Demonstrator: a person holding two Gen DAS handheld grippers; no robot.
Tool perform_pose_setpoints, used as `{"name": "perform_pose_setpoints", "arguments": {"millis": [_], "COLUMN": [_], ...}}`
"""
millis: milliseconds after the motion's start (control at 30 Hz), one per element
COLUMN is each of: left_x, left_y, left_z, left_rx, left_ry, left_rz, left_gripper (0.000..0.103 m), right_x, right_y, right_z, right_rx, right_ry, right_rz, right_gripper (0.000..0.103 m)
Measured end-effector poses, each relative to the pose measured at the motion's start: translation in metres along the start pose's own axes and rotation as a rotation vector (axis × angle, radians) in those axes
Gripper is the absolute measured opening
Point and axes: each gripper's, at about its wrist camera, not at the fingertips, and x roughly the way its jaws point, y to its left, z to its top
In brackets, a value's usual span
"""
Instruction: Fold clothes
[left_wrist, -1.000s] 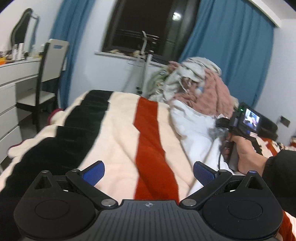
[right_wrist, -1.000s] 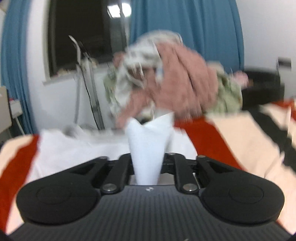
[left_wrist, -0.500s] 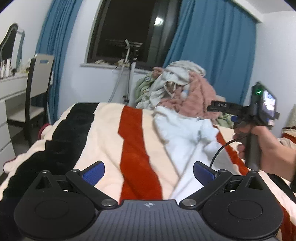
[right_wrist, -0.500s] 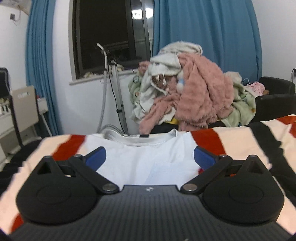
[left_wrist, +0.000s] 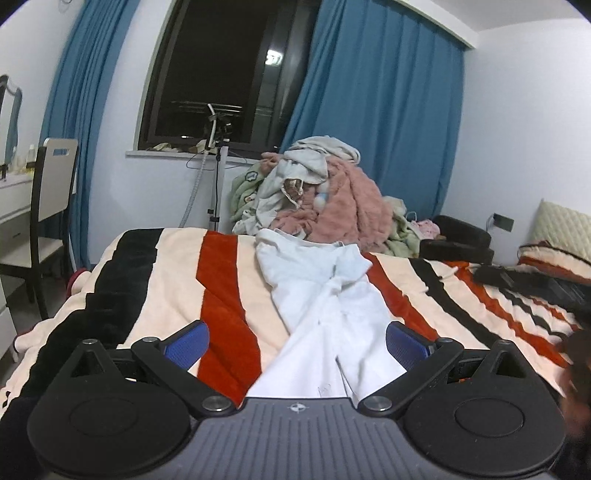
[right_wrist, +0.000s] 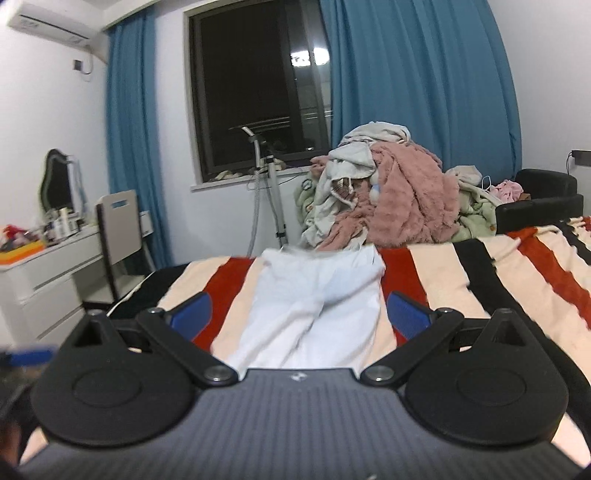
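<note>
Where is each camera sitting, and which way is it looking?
Left wrist view: sits on the left tool, low over the bed, looking along the white garment toward the window; its open blue fingers show, and a dark blur at the right edge that I cannot identify.
Right wrist view: sits on the right tool, facing the same way; its open fingers show, with a blurred blue bit at the left edge.
Both share the white garment, the striped blanket, the clothes pile and the blue curtains.
</note>
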Motion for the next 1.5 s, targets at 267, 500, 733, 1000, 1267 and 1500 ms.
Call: {"name": "perform_pose_setpoints", "arguments": {"millis": [267, 500, 733, 1000, 1267, 1500], "left_x": [0.002, 0.025, 0.037, 0.048, 0.066, 0.070], "left_y": [-0.013, 0.004, 0.027, 0.046, 0.053, 0.058], "left_z": [-0.008, -0.012, -0.015, -0.022, -0.035, -0.046], "left_rx": [0.030, -0.048, -0.165, -0.237, -0.271, -0.302], "left_ry": [0.045, 0.151, 0.236, 0.324, 0.433, 0.487], "left_rz": [0.021, 0.079, 0.126, 0.222, 0.273, 0.284], "left_gripper": [0.103, 0.103, 0.103, 0.103, 0.084, 0.042], "right_x": [-0.039, -0.042, -0.043, -0.041, -0.037, -0.036], "right_y": [-0.012, -0.020, -0.024, -0.027, -0.031, -0.036], "right_z": [-0.028, -0.035, -0.038, -0.040, -0.041, -0.042], "right_rx": [0.037, 0.071, 0.091, 0.108, 0.141, 0.175], "right_ry": [0.013, 0.034, 0.051, 0.070, 0.094, 0.104], "right_rz": [-0.034, -0.070, -0.083, -0.088, -0.088, -0.087], "right_gripper": [0.103, 0.103, 0.103, 0.103, 0.103, 0.103]}}
